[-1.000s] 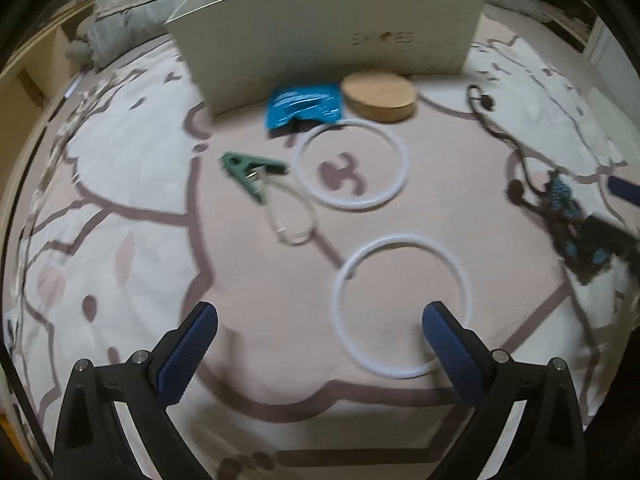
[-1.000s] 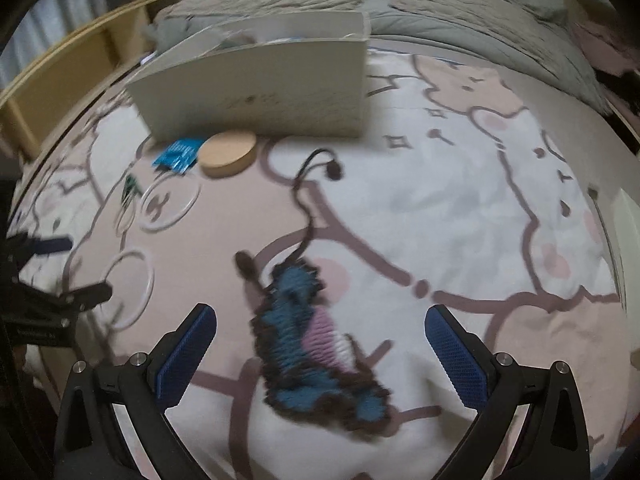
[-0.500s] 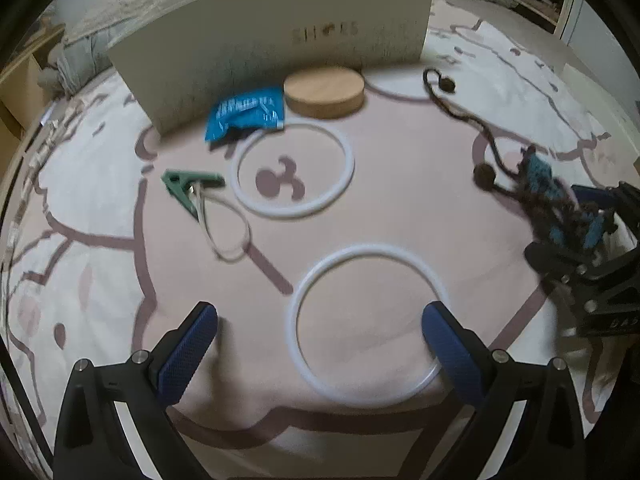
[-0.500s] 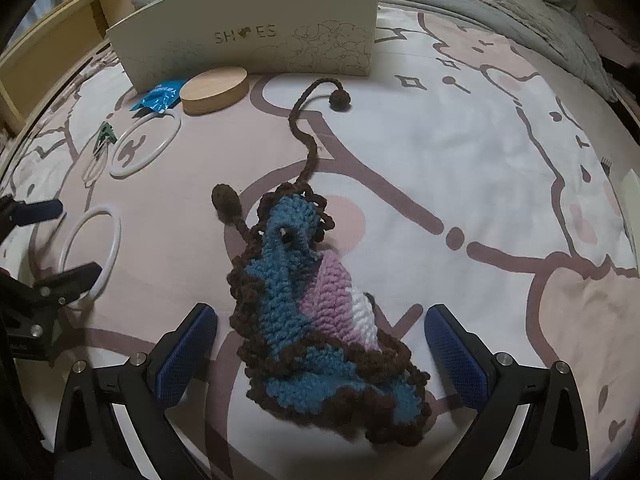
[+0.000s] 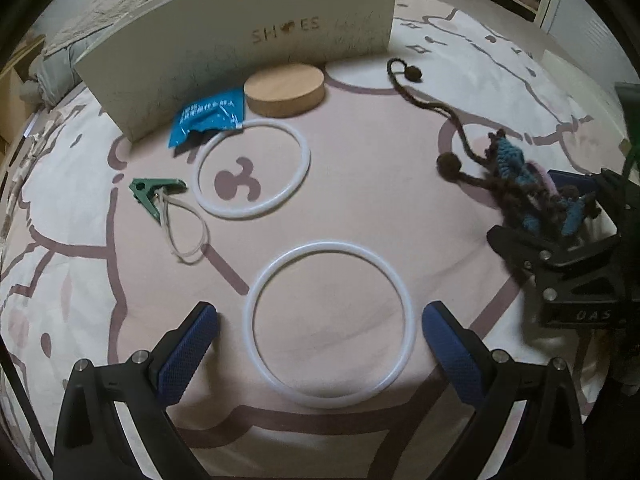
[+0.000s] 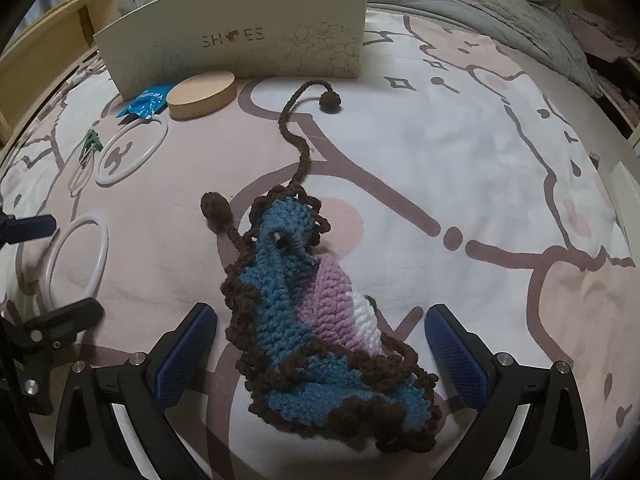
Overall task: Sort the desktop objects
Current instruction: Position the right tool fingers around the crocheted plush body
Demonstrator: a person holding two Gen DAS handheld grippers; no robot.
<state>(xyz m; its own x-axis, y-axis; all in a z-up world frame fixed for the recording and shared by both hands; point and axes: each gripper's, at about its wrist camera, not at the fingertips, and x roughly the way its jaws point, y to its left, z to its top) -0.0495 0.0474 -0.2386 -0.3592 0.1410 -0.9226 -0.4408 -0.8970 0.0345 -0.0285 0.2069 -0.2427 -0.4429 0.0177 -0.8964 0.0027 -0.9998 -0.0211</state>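
Nothing had yet gone into the cream shoe box [image 5: 240,40], as far as either view showed; every loose thing lay on the patterned bedcover [image 5: 360,184] in front of it. Touching the box's front wall, or very nearly, sat the wooden disc [image 5: 285,89], with the blue sachet [image 5: 208,117] just beside it, leaning at the foot of the same wall. A little further out from the box lay the far white ring [image 5: 252,168], and beside that the green clip [image 5: 154,194] with its loop of pale cord. Further out again was the near white ring [image 5: 329,323], which the left gripper [image 5: 320,348] straddled, its blue pads spread wide on either side and gripping nothing. Well off from the box's right end lay the crocheted pouch [image 6: 304,304], blue, lilac and white with a brown edging, its brown drawstring running back toward the box. The right gripper [image 6: 320,344] hovered with the pouch between its fingers, equally spread and not touching the yarn. The sorting therefore looked to be at its very start: two pickups were lined up, ring and pouch, and all six things remained to be placed. Soft yarn would probably bunch under a pinch, while the thin ring, lying flat, might slip.
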